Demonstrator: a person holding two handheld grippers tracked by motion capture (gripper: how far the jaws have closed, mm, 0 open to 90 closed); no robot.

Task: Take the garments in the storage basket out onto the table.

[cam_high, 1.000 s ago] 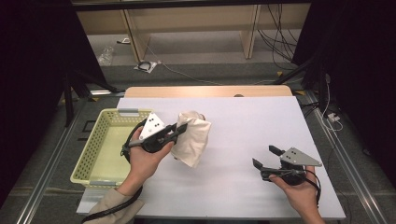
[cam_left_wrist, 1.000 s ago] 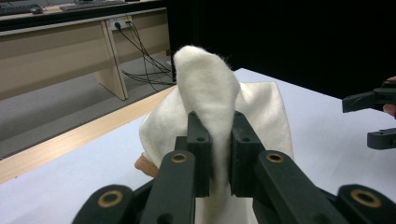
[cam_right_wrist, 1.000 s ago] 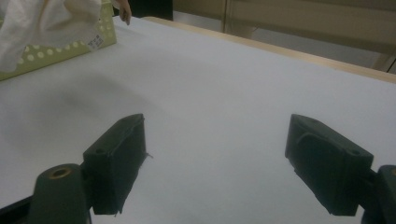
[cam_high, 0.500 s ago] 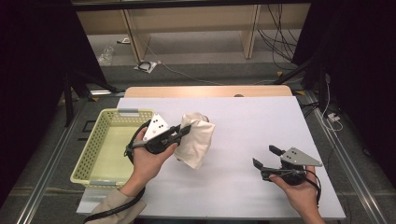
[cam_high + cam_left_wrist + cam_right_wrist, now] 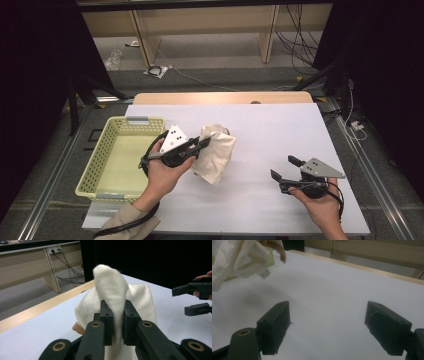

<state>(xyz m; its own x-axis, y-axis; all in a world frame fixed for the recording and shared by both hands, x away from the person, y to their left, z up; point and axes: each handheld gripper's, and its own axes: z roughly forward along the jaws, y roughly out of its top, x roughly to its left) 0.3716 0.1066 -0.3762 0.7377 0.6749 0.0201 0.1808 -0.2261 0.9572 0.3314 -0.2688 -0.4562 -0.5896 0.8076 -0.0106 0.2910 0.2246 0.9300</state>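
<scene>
A cream-white cloth (image 5: pixel 215 152) hangs off the white table (image 5: pixel 270 130), pinched by my left gripper (image 5: pixel 204 142), which is shut on a fold of it. In the left gripper view that fold of the cloth (image 5: pixel 112 290) stands up between the two black jaws of the left gripper (image 5: pixel 117 322), and the rest drapes behind. My right gripper (image 5: pixel 284 169) rests low at the table's right front, open, with nothing between its jaws. The right gripper view shows the right gripper (image 5: pixel 327 327) wide apart over bare table, the cloth (image 5: pixel 234 260) with a small label at the upper left.
A pale yellow-green mesh basket (image 5: pixel 100 155) stands at the table's left edge, beside my left hand. A wooden strip (image 5: pixel 220 98) runs along the table's far edge. Cables and shelf legs lie on the floor beyond. The right gripper (image 5: pixel 197 298) appears at the right of the left gripper view.
The left hand has shifted slightly with the cloth, which still hangs from it. The right gripper has stayed put.
</scene>
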